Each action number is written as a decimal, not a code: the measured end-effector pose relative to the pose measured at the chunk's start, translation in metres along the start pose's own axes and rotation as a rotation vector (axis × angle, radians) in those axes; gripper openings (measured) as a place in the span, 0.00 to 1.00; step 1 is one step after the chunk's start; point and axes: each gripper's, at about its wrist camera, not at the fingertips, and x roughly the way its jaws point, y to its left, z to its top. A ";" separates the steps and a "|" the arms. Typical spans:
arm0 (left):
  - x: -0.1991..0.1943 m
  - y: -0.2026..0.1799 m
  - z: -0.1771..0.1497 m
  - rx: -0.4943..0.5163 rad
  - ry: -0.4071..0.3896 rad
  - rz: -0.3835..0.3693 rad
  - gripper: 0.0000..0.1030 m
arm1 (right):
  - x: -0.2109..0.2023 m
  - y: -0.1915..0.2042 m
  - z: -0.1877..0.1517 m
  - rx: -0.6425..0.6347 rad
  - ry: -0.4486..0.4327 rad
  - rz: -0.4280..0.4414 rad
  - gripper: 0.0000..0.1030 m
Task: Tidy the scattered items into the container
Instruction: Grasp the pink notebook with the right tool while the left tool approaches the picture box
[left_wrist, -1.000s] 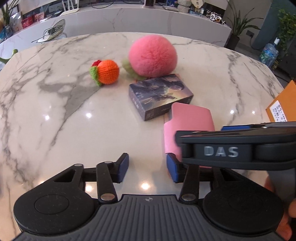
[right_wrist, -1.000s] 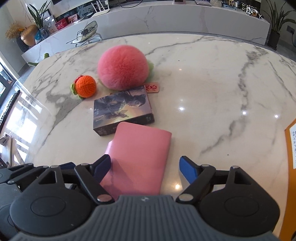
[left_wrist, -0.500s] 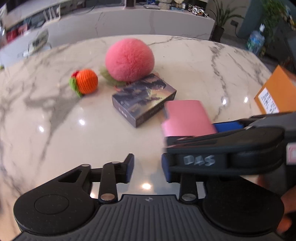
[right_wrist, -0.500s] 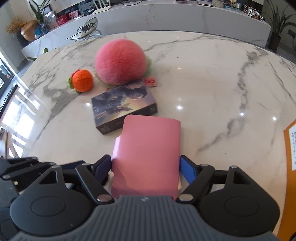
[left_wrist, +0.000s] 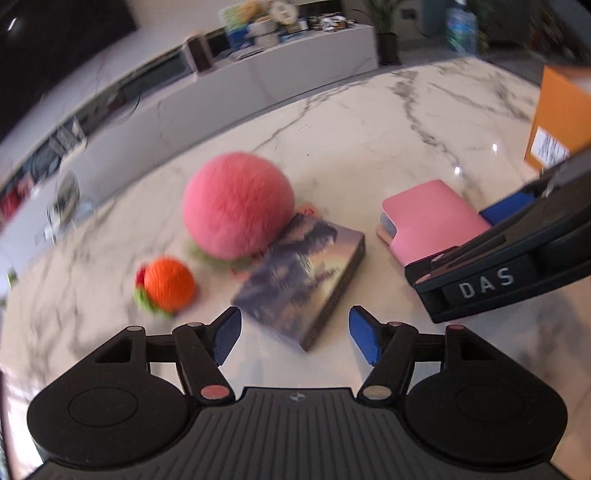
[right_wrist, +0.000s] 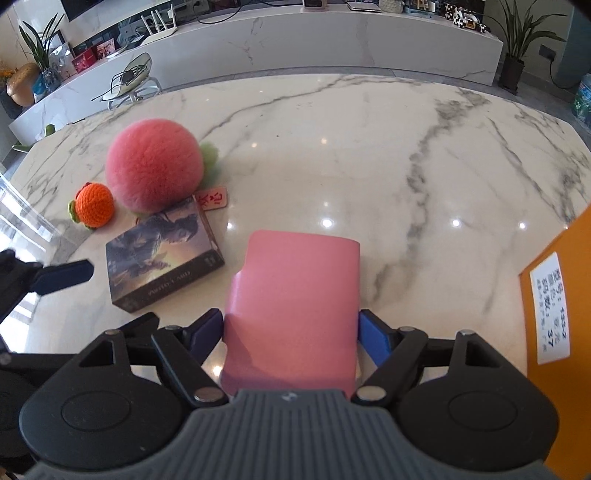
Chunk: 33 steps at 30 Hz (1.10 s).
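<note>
My right gripper (right_wrist: 291, 332) is shut on a pink case (right_wrist: 295, 295), held above the marble table (right_wrist: 369, 147); the case also shows in the left wrist view (left_wrist: 432, 221). My left gripper (left_wrist: 295, 334) is open and empty, just in front of a dark picture box (left_wrist: 303, 273) that also shows in the right wrist view (right_wrist: 162, 254). A fluffy pink ball (left_wrist: 238, 210) sits behind the box, also in the right wrist view (right_wrist: 155, 170). A small orange knitted fruit (left_wrist: 168, 284) lies to its left (right_wrist: 96, 205). An orange container (right_wrist: 561, 325) stands at the right (left_wrist: 561, 118).
A small red tag (right_wrist: 214, 199) lies beside the pink ball. A long white counter (right_wrist: 295, 44) runs behind the table. Potted plants (right_wrist: 517, 40) and a water bottle stand on the floor at the back right.
My right gripper has closed on the pink case and lifted it off the table. My left gripper has opened wider and swung left toward the picture box.
</note>
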 end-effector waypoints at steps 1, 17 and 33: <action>0.004 -0.001 0.001 0.035 -0.007 0.008 0.74 | 0.001 0.000 0.002 -0.008 -0.002 0.002 0.78; 0.024 0.013 0.009 -0.003 -0.035 -0.098 0.78 | 0.011 0.002 0.014 -0.018 -0.019 0.061 0.79; -0.026 -0.023 -0.036 -0.118 0.029 -0.044 0.72 | -0.018 0.007 -0.034 -0.060 0.038 0.078 0.79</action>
